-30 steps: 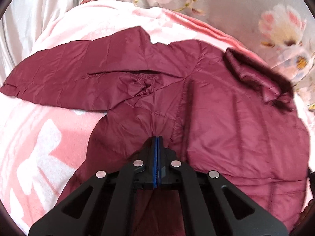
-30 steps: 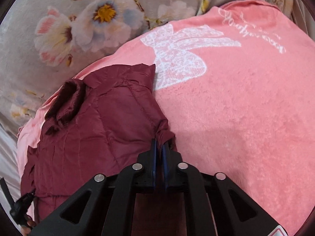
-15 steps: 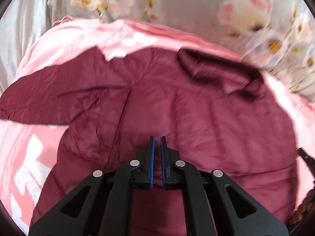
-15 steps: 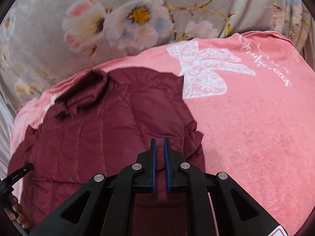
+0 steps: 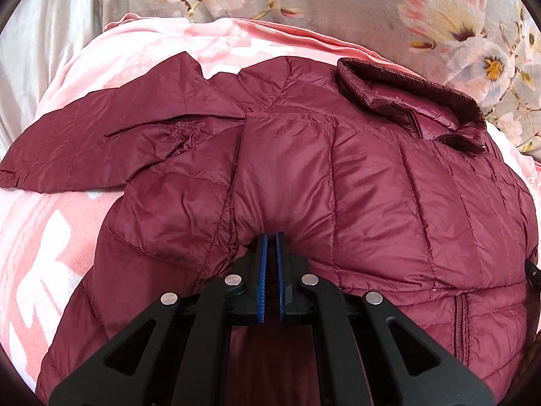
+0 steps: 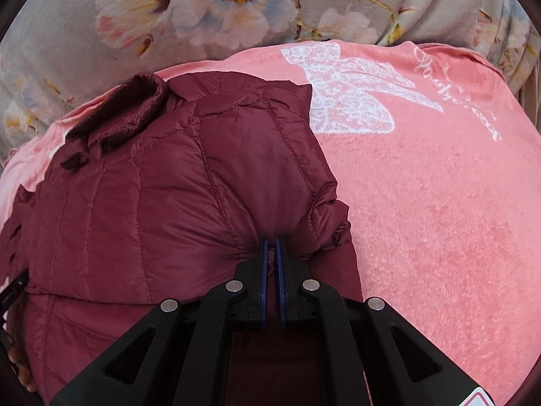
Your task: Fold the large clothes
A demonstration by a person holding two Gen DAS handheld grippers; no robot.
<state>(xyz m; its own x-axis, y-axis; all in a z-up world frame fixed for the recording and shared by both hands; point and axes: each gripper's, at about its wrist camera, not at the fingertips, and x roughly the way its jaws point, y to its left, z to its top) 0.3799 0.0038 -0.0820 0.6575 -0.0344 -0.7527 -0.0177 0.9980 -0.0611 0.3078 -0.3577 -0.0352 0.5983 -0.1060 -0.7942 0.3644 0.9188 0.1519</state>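
A maroon quilted puffer jacket [image 5: 355, 176] lies on a pink blanket [image 5: 40, 253], collar [image 5: 405, 98] toward the far side, one sleeve [image 5: 101, 135] stretched out to the left. My left gripper [image 5: 270, 237] is shut on a fold of the jacket's lower part, fabric bulging over the fingertips. In the right wrist view the jacket [image 6: 175, 196] fills the left half. My right gripper [image 6: 270, 242] is shut on the jacket's fabric near its right edge. The pinched hem is hidden under the folded-over fabric.
The pink blanket [image 6: 439, 203] with a white bow print [image 6: 348, 101] extends to the right of the jacket. A grey floral bedsheet [image 6: 203, 10] lies beyond. White fabric [image 5: 40, 34] sits at the far left.
Both grippers have carried the jacket's lower part forward toward the collar, so the body now folds over itself. The collar appears closer and the fabric bulges at the fingertips.
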